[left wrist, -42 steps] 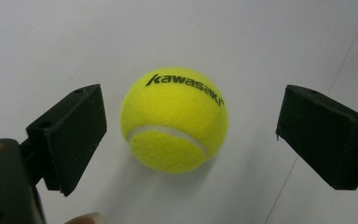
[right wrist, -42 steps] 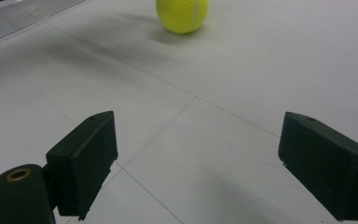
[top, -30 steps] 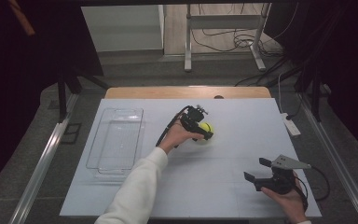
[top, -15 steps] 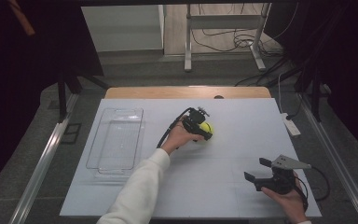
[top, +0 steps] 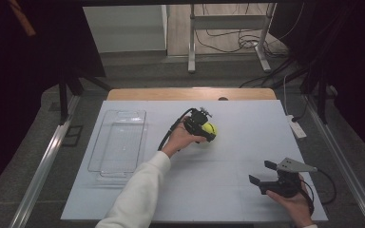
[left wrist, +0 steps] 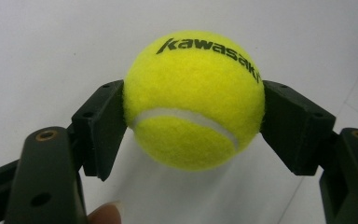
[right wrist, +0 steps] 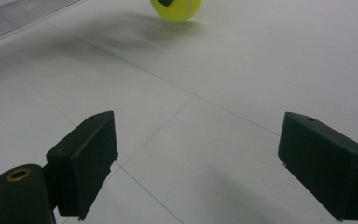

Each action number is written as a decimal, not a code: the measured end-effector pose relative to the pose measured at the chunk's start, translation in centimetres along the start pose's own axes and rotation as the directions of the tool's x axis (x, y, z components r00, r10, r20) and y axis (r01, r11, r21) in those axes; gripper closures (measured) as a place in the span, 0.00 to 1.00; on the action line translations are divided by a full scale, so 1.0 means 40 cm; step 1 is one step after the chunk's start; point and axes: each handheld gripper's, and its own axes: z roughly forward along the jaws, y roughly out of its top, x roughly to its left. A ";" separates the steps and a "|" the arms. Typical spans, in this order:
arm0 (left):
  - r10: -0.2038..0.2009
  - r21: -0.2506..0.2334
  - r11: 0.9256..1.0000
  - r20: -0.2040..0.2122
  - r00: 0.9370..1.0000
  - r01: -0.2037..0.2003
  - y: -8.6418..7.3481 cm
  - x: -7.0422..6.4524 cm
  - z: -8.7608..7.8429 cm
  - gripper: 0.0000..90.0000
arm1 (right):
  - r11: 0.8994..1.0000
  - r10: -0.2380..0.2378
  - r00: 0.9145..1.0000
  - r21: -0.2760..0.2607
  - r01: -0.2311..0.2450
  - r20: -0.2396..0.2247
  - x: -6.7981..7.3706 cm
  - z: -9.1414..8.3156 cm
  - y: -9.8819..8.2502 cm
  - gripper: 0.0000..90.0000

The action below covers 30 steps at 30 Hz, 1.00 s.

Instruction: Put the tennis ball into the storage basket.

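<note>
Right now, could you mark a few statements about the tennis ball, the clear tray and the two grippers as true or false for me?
1. The left gripper is closed on the tennis ball. True; both pads press its sides.
2. The ball lies inside the clear tray. False; the tray holds nothing, and the ball is to its right, over the white table.
3. The right gripper has its jaws wide apart with nothing between them. True.
4. The right gripper is touching the ball. False; it sits near the table's front right corner, well apart from the ball.
5. The ball is orange. False; it is yellow-green with black lettering.
</note>
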 end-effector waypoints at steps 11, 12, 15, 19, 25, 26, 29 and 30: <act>0.020 -0.017 1.000 0.011 1.000 -0.019 0.000 -0.012 -0.026 0.30 | 1.000 0.000 1.000 0.000 0.000 0.000 0.001 0.000 0.000 0.13; 0.021 -0.021 1.000 0.012 1.000 -0.021 0.000 -0.014 -0.030 0.30 | 1.000 0.001 1.000 -0.001 -0.001 -0.001 0.001 0.000 0.000 0.13; 0.026 -0.023 0.999 0.009 1.000 -0.026 0.000 -0.014 -0.037 0.30 | 1.000 -0.001 1.000 0.000 0.001 0.000 0.001 0.000 0.000 0.13; 0.028 -0.027 0.999 0.004 1.000 -0.028 -0.001 -0.015 -0.045 0.30 | 1.000 -0.001 1.000 -0.001 0.001 -0.001 0.002 0.000 0.001 0.13; 0.036 -0.023 0.999 0.000 0.999 -0.036 -0.007 -0.014 -0.054 0.30 | 1.000 0.002 1.000 -0.001 -0.002 0.002 0.001 0.000 0.001 0.13; 0.032 -0.028 0.999 0.000 0.999 -0.032 -0.010 -0.013 -0.057 0.30 | 1.000 0.001 1.000 -0.001 -0.001 0.002 0.001 0.000 0.001 0.13; 0.032 -0.034 0.999 -0.002 0.999 -0.032 -0.015 -0.012 -0.067 0.30 | 1.000 0.001 1.000 -0.001 -0.001 0.003 0.001 0.000 0.001 0.13; 0.033 -0.035 0.999 0.000 0.999 -0.033 -0.016 -0.011 -0.070 0.30 | 1.000 0.000 1.000 0.000 0.000 0.003 0.001 0.000 0.001 0.13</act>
